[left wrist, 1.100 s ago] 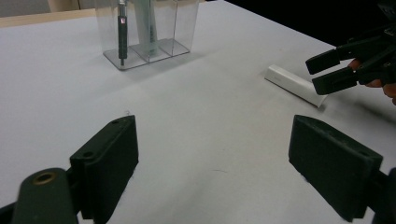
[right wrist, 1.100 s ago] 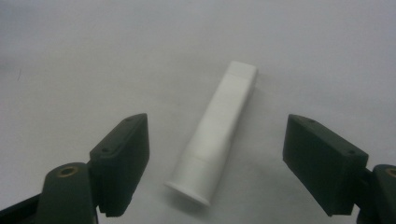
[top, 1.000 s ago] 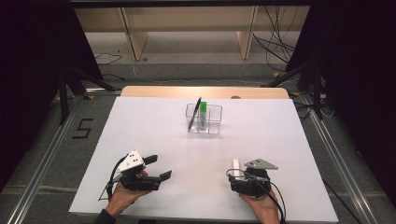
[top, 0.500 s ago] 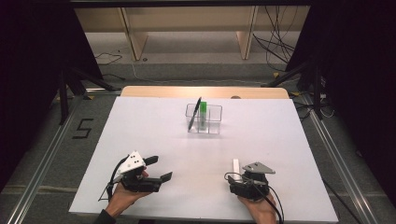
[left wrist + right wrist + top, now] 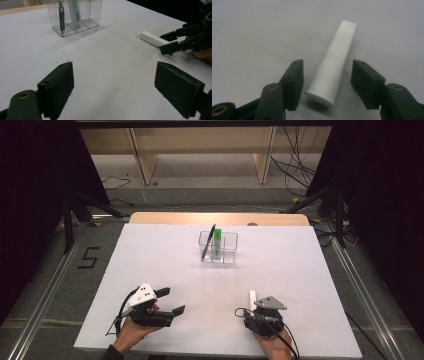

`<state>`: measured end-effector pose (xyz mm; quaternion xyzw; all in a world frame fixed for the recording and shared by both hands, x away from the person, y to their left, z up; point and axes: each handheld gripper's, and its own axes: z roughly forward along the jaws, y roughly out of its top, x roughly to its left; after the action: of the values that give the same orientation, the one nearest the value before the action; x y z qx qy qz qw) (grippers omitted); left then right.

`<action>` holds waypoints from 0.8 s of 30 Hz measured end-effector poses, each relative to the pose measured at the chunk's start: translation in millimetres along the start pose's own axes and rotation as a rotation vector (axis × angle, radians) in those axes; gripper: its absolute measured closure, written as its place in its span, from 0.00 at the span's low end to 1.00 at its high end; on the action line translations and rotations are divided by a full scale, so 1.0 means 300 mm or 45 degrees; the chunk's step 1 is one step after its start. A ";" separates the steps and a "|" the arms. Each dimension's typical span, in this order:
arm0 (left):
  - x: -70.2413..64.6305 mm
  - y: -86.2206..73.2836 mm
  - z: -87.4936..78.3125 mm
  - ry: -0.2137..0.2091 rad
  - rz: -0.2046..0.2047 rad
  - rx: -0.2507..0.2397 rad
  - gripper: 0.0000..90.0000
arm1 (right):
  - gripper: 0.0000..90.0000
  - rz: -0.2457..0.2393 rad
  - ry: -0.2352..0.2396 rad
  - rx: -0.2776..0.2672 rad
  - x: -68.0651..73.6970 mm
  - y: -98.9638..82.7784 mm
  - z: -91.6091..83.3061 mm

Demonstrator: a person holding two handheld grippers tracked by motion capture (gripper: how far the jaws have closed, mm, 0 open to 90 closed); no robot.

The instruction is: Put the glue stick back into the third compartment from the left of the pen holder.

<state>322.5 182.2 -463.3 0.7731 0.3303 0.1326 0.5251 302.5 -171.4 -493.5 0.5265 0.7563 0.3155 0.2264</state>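
In the left gripper view, the clear organizer is cut off by the top edge, hiding the upper parts of the pen and tube; the tube's print is unreadable.

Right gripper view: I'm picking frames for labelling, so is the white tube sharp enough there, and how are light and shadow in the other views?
Right gripper view: white tube fairly sharp, slightly overexposed, soft shadow under its cap end. Left gripper view: near jaws slightly soft, clear organizer shows mild reflections. High view: white table evenly lit, surroundings very dark.
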 end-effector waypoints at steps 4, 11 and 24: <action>0.000 0.000 -0.001 0.001 0.000 -0.002 0.17 | 0.54 0.011 -0.013 -0.005 0.002 -0.002 -0.001; -0.001 -0.001 0.003 0.000 0.010 0.009 0.17 | 0.64 0.023 -0.035 -0.028 0.009 -0.009 -0.002; -0.002 -0.002 0.003 0.000 0.008 0.014 0.17 | 0.73 0.003 -0.020 -0.048 0.012 -0.014 -0.003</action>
<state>322.5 181.2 -464.1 0.7769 0.3287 0.1325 0.5204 298.0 -169.3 -495.8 0.5254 0.7479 0.3259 0.2417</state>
